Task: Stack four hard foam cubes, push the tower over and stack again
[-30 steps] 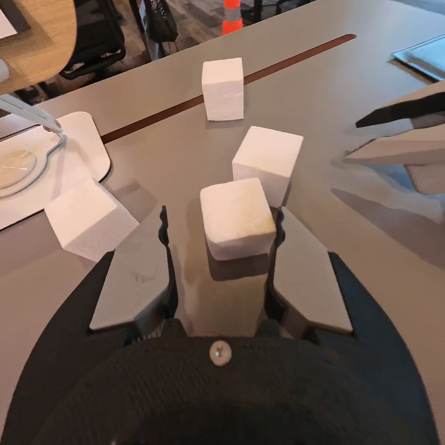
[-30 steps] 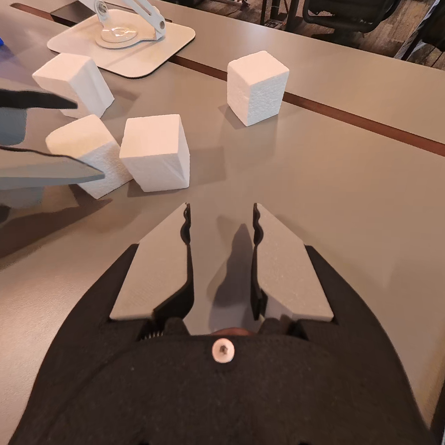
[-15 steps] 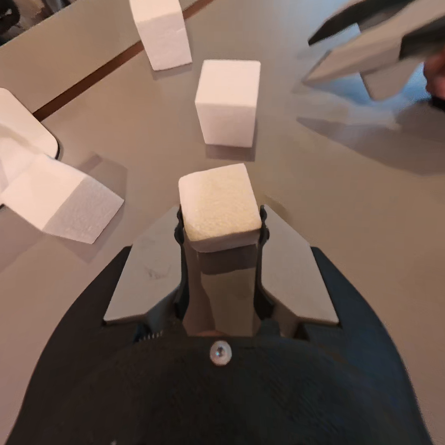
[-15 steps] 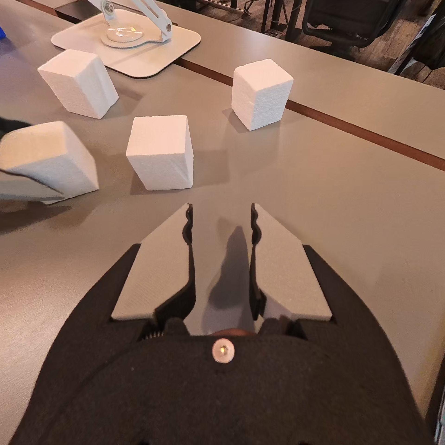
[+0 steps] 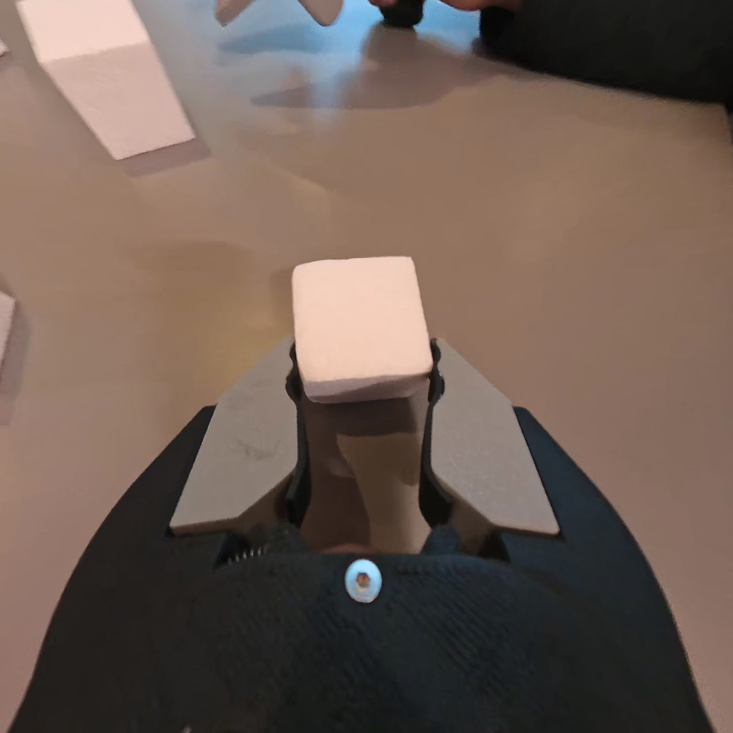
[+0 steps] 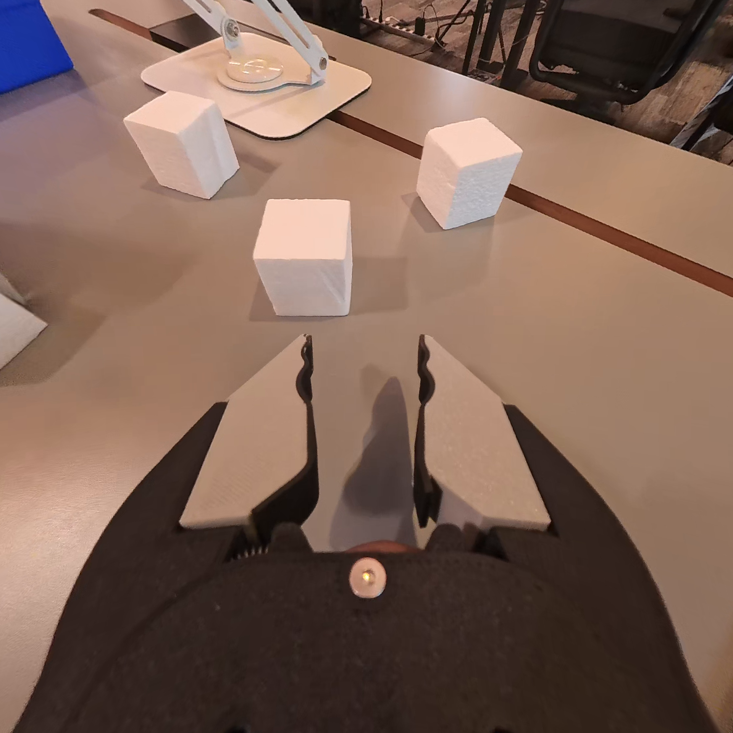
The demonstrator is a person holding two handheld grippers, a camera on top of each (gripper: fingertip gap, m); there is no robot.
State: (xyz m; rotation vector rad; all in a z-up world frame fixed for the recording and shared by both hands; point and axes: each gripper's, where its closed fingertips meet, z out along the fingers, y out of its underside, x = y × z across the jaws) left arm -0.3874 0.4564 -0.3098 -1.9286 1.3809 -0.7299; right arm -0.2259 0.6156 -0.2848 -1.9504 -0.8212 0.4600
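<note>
My left gripper is shut on a white foam cube and holds it above the grey table. A second cube lies blurred at the upper left of that view. My right gripper is open and empty, low over the table. The middle cube stands just ahead of its fingertips, slightly left. One cube sits at the back left by a white base plate, another at the back right. A white corner shows at the left edge; I cannot tell what it is.
A white stand base plate with an arm lies at the back left. A brown groove runs across the table. A blue object is at the far left, chairs stand beyond the table. A dark sleeve is at the left view's top right.
My left gripper closed on the cube, lifted it off the table and swung away from the other cubes. My right gripper stayed open and shifted so the middle cube is ahead of it.
</note>
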